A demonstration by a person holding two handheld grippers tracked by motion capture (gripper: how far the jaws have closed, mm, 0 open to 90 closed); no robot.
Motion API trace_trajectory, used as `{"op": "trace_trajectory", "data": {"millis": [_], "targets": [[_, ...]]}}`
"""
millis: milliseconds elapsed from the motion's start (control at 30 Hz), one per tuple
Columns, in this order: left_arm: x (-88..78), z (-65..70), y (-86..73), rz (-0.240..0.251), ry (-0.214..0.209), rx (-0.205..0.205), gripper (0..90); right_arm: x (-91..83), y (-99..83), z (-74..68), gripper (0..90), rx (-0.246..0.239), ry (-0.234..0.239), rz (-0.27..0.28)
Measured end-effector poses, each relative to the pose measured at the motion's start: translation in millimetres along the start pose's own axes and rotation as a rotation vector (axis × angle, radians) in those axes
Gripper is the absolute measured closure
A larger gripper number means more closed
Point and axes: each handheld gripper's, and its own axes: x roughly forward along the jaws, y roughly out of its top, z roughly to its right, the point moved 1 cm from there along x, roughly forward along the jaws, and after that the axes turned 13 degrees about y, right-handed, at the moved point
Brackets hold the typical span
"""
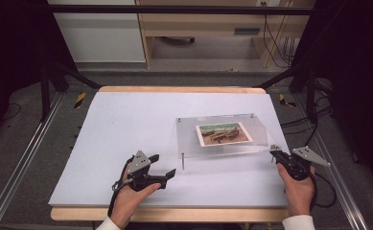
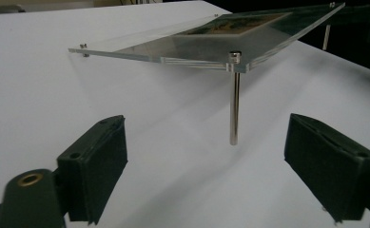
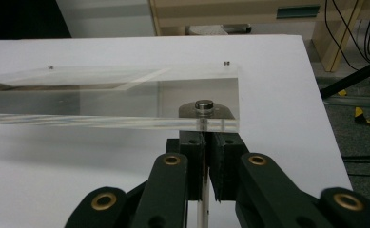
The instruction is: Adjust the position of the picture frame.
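Since the right gripper (image 3: 204, 161) is already clenched on the thin metal leg (image 3: 202, 209) under the near right corner of the clear frame (image 1: 222, 132), the step in hand looks like steadying or turning that leg while the left gripper (image 1: 162, 167) comes in for the other near leg (image 2: 234, 107). To do it well: keep the right grip straight along the leg w/ no sideways pull, as the frame rests tilted on these two legs at the near side and on its far edge at the back, so a twist could skid it across the white board (image 1: 117, 129). The cap screw (image 3: 204, 105) sits right above the closed pads, so the grip is high on the leg, close under the plate; good for control.

The left gripper is released, jaws wide, nothing btwn the pads. In the left gripper view the near left leg stands ahead, roughly centred btwn the jaws but still apart from them. Approach low and level, centre the leg, then close gently.

Pose: the left hand (image 1: 134, 194) lies low on the board near its front edge, gripper pointing right towards the frame. The right hand (image 1: 299, 189) is at the board's right edge, gripper angled up-left to the corner. The frame holds a small photo (image 1: 224, 133) and sits right of centre on the board.
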Motion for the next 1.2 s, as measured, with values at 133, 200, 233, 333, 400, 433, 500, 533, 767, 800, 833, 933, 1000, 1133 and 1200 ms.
{"op": "trace_trajectory", "data": {"millis": [133, 200, 233, 333, 400, 433, 500, 533, 767, 800, 833, 933, 1000, 1133, 1200], "targets": [[6.4, 6.5, -0.1, -0.002, -0.016, -0.001, 20.2, -1.3, 3.2, -2.8, 84.9, -0.001, 0.003, 0.009], [8.2, 8.5, 0.2, -0.001, -0.017, -0.003, 23.3, -1.6, 4.0, -4.1, 85.0, 0.0, -0.001, 0.006], [12.2, 12.7, 1.1, 0.007, -0.027, -0.014, 26.4, -2.0, 4.3, -4.9, 84.9, 0.007, 0.002, 0.005], [19.2, 18.5, 3.2, 0.014, -0.039, -0.03, 34.1, -2.1, 4.4, -4.9, 85.0, 0.006, 0.002, 0.002], [23.3, 21.0, 3.2, 0.023, -0.056, -0.045, 44.0, -2.3, 4.7, -5.1, 85.0, 0.001, 0.001, 0.002], [23.3, 21.0, 3.2, 0.023, -0.056, -0.045, 47.5, -2.3, 4.7, -5.1, 85.0, 0.001, 0.001, 0.002], [28.8, 22.8, 3.0, 0.042, -0.062, -0.073, 52.4, -2.4, 5.3, -5.6, 84.9, 0.005, 0.0, -0.002], [28.8, 22.8, 3.0, 0.042, -0.062, -0.073, 55.2, -2.4, 5.3, -5.6, 84.9, 0.005, 0.0, -0.002], [42.9, 20.8, 4.0, 0.07, -0.099, -0.134, 74.9, -2.5, 4.1, -5.1, 84.9, 0.019, 0.005, -0.021], [43.4, 19.9, 4.4, 0.069, -0.103, -0.136, 76.6, -2.2, 4.0, -4.8, 84.9, 0.019, 0.004, -0.02], [43.7, 18.4, 4.5, 0.073, -0.103, -0.143, 78.6, -2.0, 3.7, -4.5, 84.9, 0.02, 0.004, -0.022], [45.0, 14.4, 5.5, 0.082, -0.124, -0.17, 83.2, -1.9, 2.6, -3.6, 84.9, 0.017, 0.007, -0.029], [43.8, 15.3, 6.0, 0.081, -0.115, -0.162, 84.1, -2.0, 2.7, -3.8, 84.9, 0.019, 0.007, -0.029], [42.7, 16.2, 6.9, 0.077, -0.109, -0.158, 84.4, -1.7, 2.0, -3.2, 84.2, 0.016, 0.008, -0.033], [42.8, 16.3, 6.6, 0.074, -0.106, -0.147, 84.4, 0.2, 0.9, -2.6, 80.0, 0.005, 0.014, -0.038]]}}
